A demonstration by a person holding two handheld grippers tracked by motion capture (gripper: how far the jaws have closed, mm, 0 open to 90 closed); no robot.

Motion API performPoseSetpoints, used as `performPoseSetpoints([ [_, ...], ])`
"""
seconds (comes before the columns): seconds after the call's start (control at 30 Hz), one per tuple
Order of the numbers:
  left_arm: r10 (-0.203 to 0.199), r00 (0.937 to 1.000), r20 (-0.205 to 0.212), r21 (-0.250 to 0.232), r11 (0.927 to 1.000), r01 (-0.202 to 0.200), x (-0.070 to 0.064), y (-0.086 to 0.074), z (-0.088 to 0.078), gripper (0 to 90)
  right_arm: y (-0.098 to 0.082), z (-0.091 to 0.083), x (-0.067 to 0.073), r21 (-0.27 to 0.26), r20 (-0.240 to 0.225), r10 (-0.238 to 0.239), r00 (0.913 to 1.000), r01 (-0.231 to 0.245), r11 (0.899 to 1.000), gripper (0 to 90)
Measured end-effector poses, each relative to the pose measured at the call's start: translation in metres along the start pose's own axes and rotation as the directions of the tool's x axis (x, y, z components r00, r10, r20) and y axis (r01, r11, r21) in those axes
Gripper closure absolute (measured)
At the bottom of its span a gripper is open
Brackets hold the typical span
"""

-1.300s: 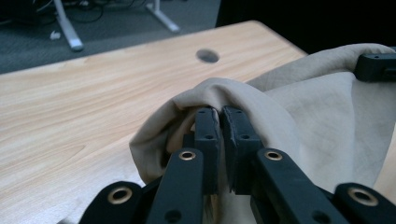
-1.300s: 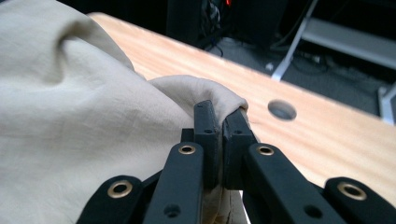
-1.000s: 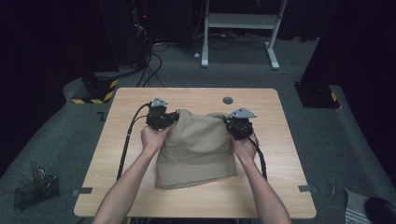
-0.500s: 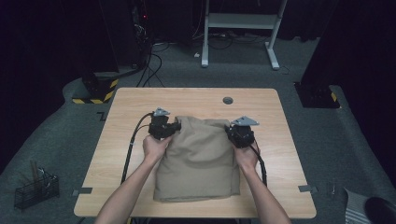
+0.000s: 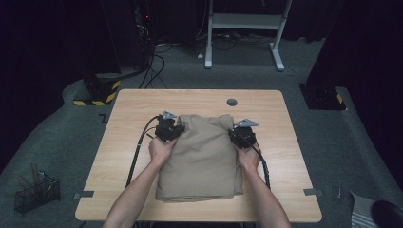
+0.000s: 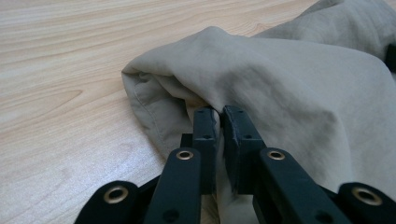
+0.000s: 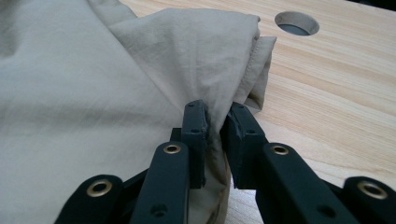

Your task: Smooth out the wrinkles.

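Beige folded cotton garment (image 5: 202,159), drawn nearer since a second ago, far edge doubling over; left gripper (image 6: 218,122) and right gripper (image 7: 217,122) both pinching its far corners — mid-fold, probably.

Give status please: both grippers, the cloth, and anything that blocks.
Left gripper shut on beige cloth, left edge. Right gripper shut on its right edge. Cloth lies folded on table. Nothing in the way; cable hole beyond it.
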State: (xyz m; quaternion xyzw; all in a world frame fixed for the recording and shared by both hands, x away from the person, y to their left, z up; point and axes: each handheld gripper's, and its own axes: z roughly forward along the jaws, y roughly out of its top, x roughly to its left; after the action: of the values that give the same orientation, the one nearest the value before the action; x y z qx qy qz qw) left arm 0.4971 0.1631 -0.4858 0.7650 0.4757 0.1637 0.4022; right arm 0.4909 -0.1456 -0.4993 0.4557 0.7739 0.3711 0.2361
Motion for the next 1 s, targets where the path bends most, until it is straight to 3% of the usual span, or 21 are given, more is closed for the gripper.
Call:
performPoseSetpoints([
  [0.23, 0.028, 0.9995, 0.016, -0.019, 0.9994, -0.028, -0.004, -0.003, -0.010, 84.3, -0.003, -0.011, 0.000, -0.025, -0.036, -0.003, 0.9994, 0.002, 1.000, 86.8],
  [0.33, 0.087, 0.9951, 0.046, -0.078, 0.9934, -0.084, -0.014, -0.004, -0.031, 85.0, -0.003, -0.028, 0.005, -0.089, -0.043, -0.017, 0.9989, 0.013, 0.996, 87.5],
  [0.43, 0.109, 0.9908, 0.080, -0.152, 0.9838, -0.096, -0.023, -0.003, -0.062, 85.3, -0.004, -0.060, 0.011, -0.178, -0.061, -0.059, 0.9964, 0.047, 0.983, 87.9],
  [0.5, 0.138, 0.9843, 0.110, -0.216, 0.9700, -0.112, -0.034, 0.001, -0.091, 85.5, -0.001, -0.089, 0.017, -0.241, -0.076, -0.076, 0.9942, 0.056, 0.969, 88.1],
  [0.57, 0.182, 0.9752, 0.126, -0.280, 0.9496, -0.141, -0.050, 0.005, -0.126, 85.6, 0.002, -0.126, 0.026, -0.319, -0.092, -0.102, 0.9905, 0.068, 0.945, 88.0],
  [0.7, 0.267, 0.9528, 0.144, -0.400, 0.8963, -0.191, -0.087, 0.008, -0.199, 85.6, 0.007, -0.212, 0.050, -0.469, -0.086, -0.187, 0.9785, 0.126, 0.874, 88.1],
  [0.77, 0.301, 0.9457, 0.122, -0.445, 0.8681, -0.219, -0.099, 0.012, -0.226, 85.6, 0.010, -0.247, 0.060, -0.531, -0.053, -0.219, 0.9742, 0.158, 0.833, 88.1],
  [0.8, 0.292, 0.9482, 0.126, -0.453, 0.8673, -0.206, -0.101, 0.016, -0.232, 85.6, 0.013, -0.259, 0.063, -0.556, -0.039, -0.226, 0.9733, 0.167, 0.814, 88.1],
  [0.87, 0.262, 0.9595, 0.102, -0.443, 0.8758, -0.192, -0.094, 0.029, -0.230, 85.6, 0.023, -0.269, 0.062, -0.572, -0.033, -0.219, 0.9752, 0.161, 0.804, 88.0],
  [0.9, 0.225, 0.9665, 0.124, -0.418, 0.8951, -0.155, -0.086, 0.037, -0.220, 85.6, 0.030, -0.264, 0.059, -0.566, -0.024, -0.209, 0.9776, 0.159, 0.809, 88.0],
  [0.93, 0.177, 0.9720, 0.154, -0.386, 0.9166, -0.106, -0.075, 0.045, -0.205, 85.5, 0.038, -0.253, 0.053, -0.540, -0.027, -0.192, 0.9811, 0.147, 0.829, 88.0],
  [0.97, 0.160, 0.9779, 0.135, -0.357, 0.9286, -0.103, -0.066, 0.050, -0.187, 85.5, 0.045, -0.235, 0.045, -0.500, -0.037, -0.165, 0.9856, 0.125, 0.857, 87.9],
  [1.0, 0.127, 0.9829, 0.133, -0.315, 0.9457, -0.079, -0.055, 0.054, -0.165, 85.5, 0.052, -0.213, 0.036, -0.451, -0.034, -0.143, 0.9891, 0.113, 0.885, 88.0],
])
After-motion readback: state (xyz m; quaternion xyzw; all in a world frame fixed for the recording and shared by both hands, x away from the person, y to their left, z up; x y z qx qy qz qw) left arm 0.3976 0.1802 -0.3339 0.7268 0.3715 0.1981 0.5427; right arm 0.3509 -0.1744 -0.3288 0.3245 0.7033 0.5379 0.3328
